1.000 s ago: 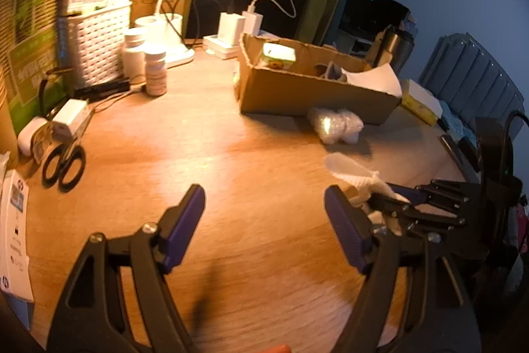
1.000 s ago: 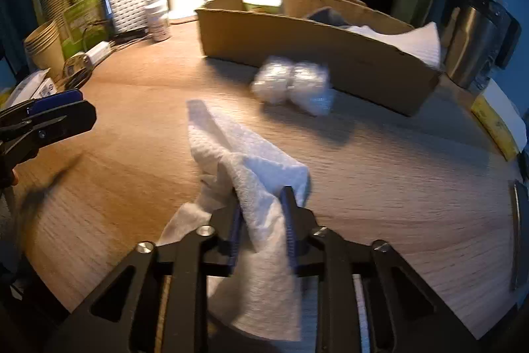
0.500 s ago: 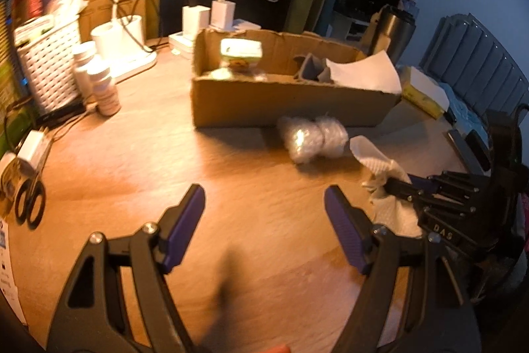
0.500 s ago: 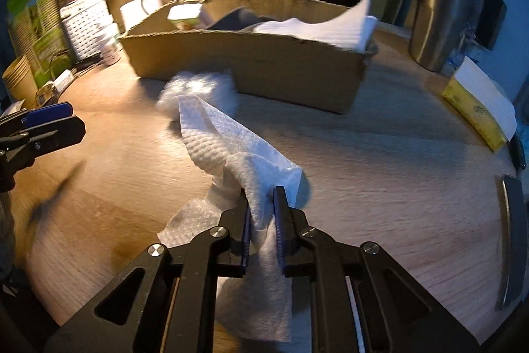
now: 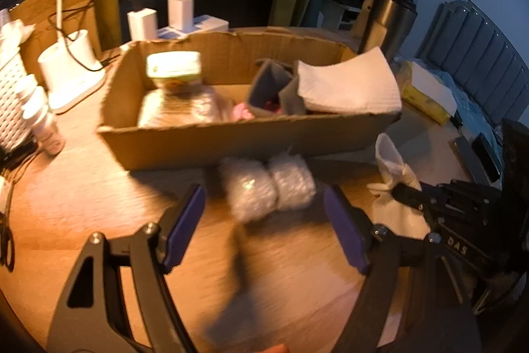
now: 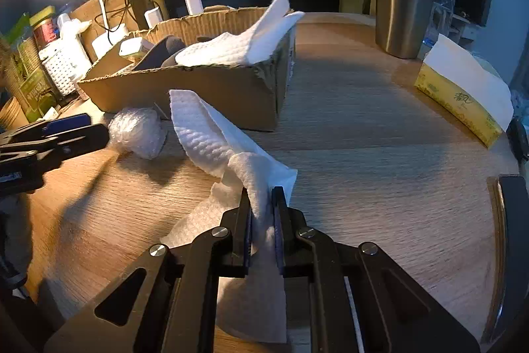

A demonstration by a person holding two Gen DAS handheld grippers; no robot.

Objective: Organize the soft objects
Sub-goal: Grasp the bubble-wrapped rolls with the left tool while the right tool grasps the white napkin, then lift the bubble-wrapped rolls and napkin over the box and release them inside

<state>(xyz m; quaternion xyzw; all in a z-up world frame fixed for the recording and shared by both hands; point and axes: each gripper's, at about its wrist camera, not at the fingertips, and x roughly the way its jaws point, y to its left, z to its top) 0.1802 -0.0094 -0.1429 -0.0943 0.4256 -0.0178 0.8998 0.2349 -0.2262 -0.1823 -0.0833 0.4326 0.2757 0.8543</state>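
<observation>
Your right gripper [image 6: 261, 214] pinches the paper towel [image 6: 211, 134], left gripper [image 5: 264, 220] wide and empty; next, lift it into the cardboard box [image 6: 198, 91].

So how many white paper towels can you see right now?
2. One white paper towel lies in the brown cardboard box at its right end; the other crumpled white paper towel is pinched in the right hand-held gripper. More may be hidden inside.

Right gripper [image 6: 261, 207]: angled down toward the table, jaws clamped on a paper towel [image 6: 211, 138]. Left gripper [image 5: 264, 220]: angled down likewise, jaws spread wide, nothing gripped between its pads.
</observation>
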